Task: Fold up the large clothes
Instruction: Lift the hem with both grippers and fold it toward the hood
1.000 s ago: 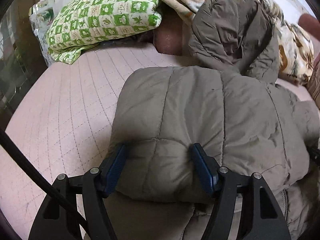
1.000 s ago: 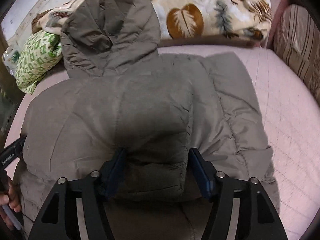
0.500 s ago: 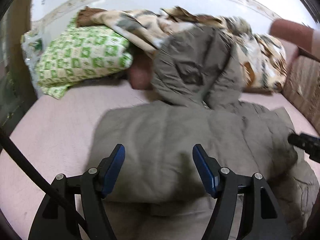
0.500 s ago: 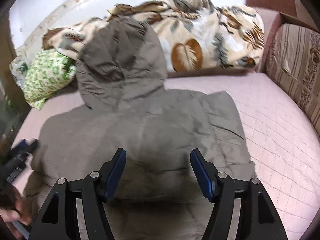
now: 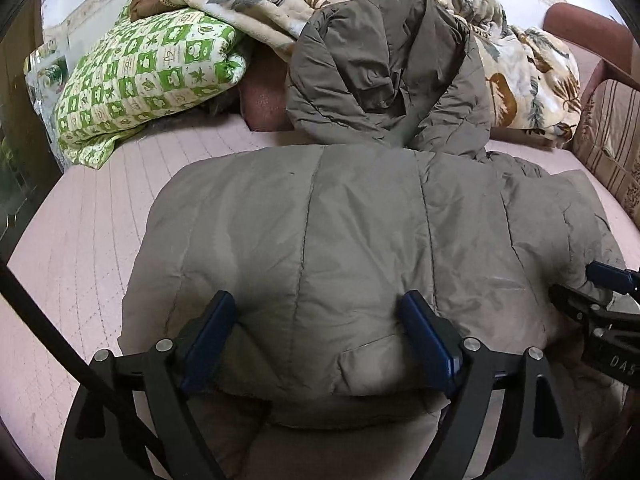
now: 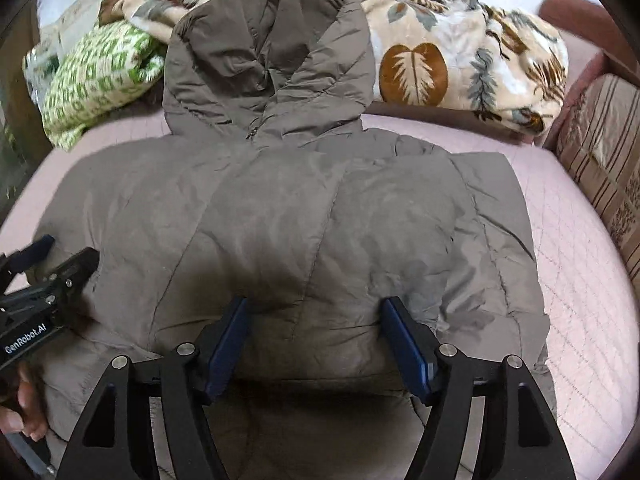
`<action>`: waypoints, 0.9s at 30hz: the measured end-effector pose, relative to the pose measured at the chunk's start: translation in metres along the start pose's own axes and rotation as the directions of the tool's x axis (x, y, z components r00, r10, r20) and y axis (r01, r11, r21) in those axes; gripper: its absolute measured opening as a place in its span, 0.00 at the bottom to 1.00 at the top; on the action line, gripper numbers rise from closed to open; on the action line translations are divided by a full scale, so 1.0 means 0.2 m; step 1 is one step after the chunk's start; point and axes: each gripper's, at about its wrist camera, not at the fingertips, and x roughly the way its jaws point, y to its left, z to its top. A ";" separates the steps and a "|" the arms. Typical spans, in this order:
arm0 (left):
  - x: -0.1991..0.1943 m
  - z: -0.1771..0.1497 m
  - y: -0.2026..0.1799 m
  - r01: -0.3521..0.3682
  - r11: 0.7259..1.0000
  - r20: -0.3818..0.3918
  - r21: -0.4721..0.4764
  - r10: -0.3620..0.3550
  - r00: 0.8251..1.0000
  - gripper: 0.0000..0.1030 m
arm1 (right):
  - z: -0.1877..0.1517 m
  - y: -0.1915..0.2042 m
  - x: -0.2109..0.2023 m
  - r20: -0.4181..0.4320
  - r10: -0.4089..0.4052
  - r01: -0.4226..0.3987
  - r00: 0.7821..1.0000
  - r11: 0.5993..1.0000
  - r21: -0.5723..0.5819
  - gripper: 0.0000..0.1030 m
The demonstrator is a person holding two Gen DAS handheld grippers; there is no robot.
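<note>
A grey-brown hooded puffer jacket (image 5: 352, 232) lies folded on the pink bed, its hood (image 5: 384, 64) toward the pillows; it also fills the right wrist view (image 6: 320, 216). My left gripper (image 5: 320, 344) is open, its blue pads on either side of the jacket's near folded edge. My right gripper (image 6: 316, 340) is open the same way over the near edge. The right gripper shows at the right edge of the left wrist view (image 5: 600, 312). The left gripper shows at the left edge of the right wrist view (image 6: 44, 280).
A green-and-white patterned pillow (image 5: 148, 80) and a leaf-print blanket (image 6: 460, 56) lie along the head of the bed. A striped cushion (image 6: 600, 152) stands at the right. Pink quilted mattress (image 5: 80, 240) shows left and right of the jacket.
Both grippers pulled back and up from the jacket half a second ago, then came back down over its near edge. The jacket stays folded.
</note>
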 end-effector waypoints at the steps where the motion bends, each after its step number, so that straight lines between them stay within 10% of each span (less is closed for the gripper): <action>1: 0.00 0.00 -0.01 -0.005 1.000 0.001 0.006 0.005 1.000 0.83 | 0.00 0.01 0.01 -0.001 -0.014 0.014 1.000 1.000 -0.014 0.72; 20: -0.08 0.09 0.18 -0.039 0.996 0.057 -0.079 0.043 0.997 0.84 | 0.07 -0.14 -0.18 0.135 -0.018 0.009 0.991 0.998 0.068 0.73; 27: 0.06 0.05 0.36 -0.026 0.971 -0.075 -0.238 0.008 0.997 0.86 | 0.03 -0.36 0.08 -0.054 0.060 -0.045 0.997 0.969 0.242 0.80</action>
